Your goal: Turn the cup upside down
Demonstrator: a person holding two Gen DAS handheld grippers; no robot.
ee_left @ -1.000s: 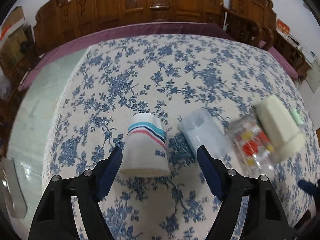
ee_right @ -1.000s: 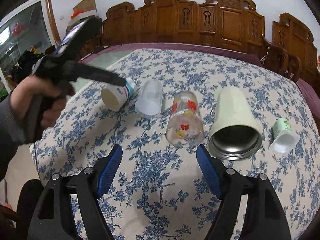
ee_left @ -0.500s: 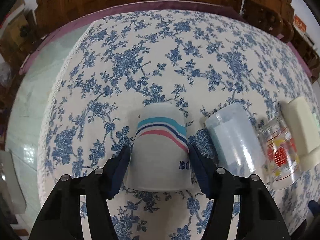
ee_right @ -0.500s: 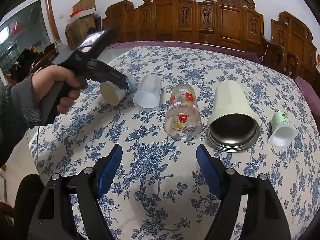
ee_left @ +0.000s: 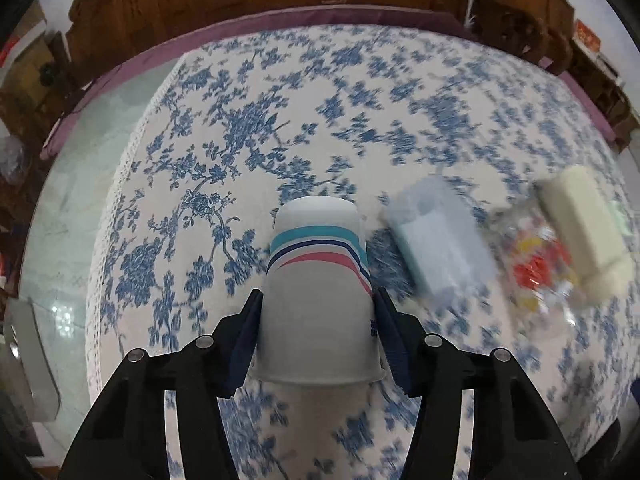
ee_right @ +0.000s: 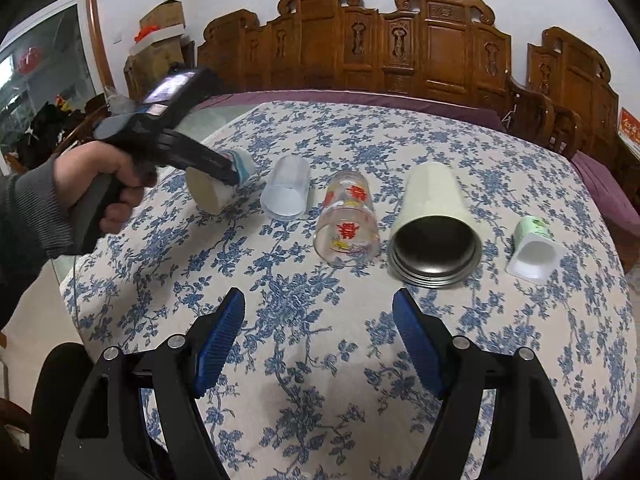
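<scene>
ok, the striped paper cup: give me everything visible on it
The striped paper cup is white, looks like paper, with teal, navy and pink bands near its base and small blue print by the rim. It lies roughly on its side, base pointing away from the left wrist camera, open mouth toward the right one, tan interior showing. The left hand-held gripper is shut on its wall near the rim, one finger per side. It is the leftmost of the row on the floral tablecloth; whether it touches the cloth is unclear.
</scene>
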